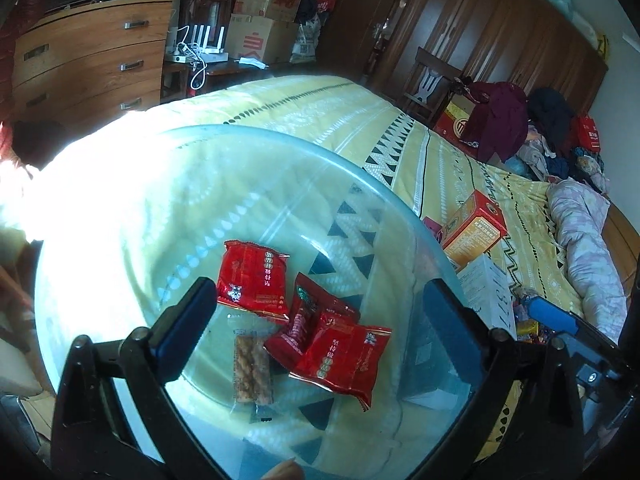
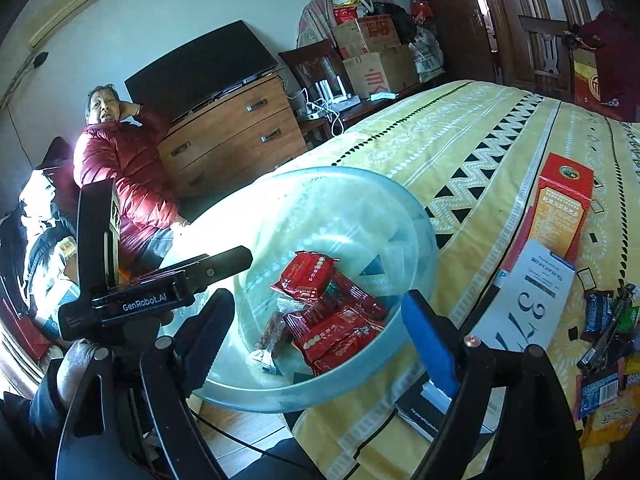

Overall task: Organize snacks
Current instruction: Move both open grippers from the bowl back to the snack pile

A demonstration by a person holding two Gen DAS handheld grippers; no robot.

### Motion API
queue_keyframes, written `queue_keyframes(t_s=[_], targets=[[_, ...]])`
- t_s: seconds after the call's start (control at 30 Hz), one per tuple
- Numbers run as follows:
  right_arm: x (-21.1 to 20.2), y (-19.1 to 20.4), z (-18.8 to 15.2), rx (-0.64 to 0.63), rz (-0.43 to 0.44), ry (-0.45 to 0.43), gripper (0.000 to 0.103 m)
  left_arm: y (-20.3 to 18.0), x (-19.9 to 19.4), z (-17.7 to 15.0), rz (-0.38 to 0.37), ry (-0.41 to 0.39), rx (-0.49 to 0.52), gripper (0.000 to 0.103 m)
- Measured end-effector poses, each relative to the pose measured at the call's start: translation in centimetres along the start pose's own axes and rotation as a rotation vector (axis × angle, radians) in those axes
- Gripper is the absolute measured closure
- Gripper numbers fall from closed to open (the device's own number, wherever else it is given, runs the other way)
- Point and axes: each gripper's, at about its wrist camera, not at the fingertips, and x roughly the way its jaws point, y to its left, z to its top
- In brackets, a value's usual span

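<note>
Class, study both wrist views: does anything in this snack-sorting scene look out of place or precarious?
Yes. The clear bowl holding the red snack packets sits at the bed's corner, its near rim overhanging the floor in the right wrist view, so it might tip. More loose snacks lie scattered on the bedspread, unsorted.

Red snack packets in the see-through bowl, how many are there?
3. One lies farthest back in the bowl, one sits in the middle, and one lies nearest, overlapping the middle one. More could be hidden underneath.

wooden dresser point(image 2: 236, 136), dark wardrobe point(image 1: 480, 32), pale wall point(image 2: 180, 4)
</note>
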Motion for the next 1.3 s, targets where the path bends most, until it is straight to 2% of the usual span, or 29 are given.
queue_keyframes(t_s=[0.23, 0.37, 0.43, 0.53, 0.63, 0.73, 0.87, 1.3], targets=[[-4.9, -1.9, -2.7, 0.04, -0.044, -0.051, 0.013, -1.4, -1.6, -0.4, -0.024, -0.07, 0.029, 0.0], [-7.3, -3.5, -6.4, 0.095, -0.083, -0.044, 0.013, -2.9, -3.9, -1.0, -0.127, -0.165, 0.057, 0.0], [-8.2, -4.2, -8.6, 0.135, -0.091, -0.024, 0.013, -4.3, -4.9, -1.4, -0.164, -0.187, 0.097, 0.0], [-9.6, -4.5, -12.1, 0.129, -0.13, -0.002, 0.013, -6.9, -6.0, -2.1, -0.23, -0.209, 0.168, 0.0], [-10.2, -5.6, -14.3, 0.171, -0.154, 0.035, 0.013, -9.2, -5.9, -2.9, -0.255, -0.184, 0.223, 0.0], [-11.7, -6.6, -15.3, 0.214, -0.171, -0.001, 0.013, -11.2, -5.8, -3.8, -0.267, -0.178, 0.264, 0.0], [-12.5, -7.3, -15.9, 0.233, -0.17, -0.006, 0.012, -12.9, -5.2, -5.1, -0.281, -0.137, 0.294, 0.0], [-12.5, -10.3, -19.4, 0.31, -0.166, 0.067, 0.011, -16.3, -4.9, -7.3, -0.321, -0.093, 0.348, 0.0]])
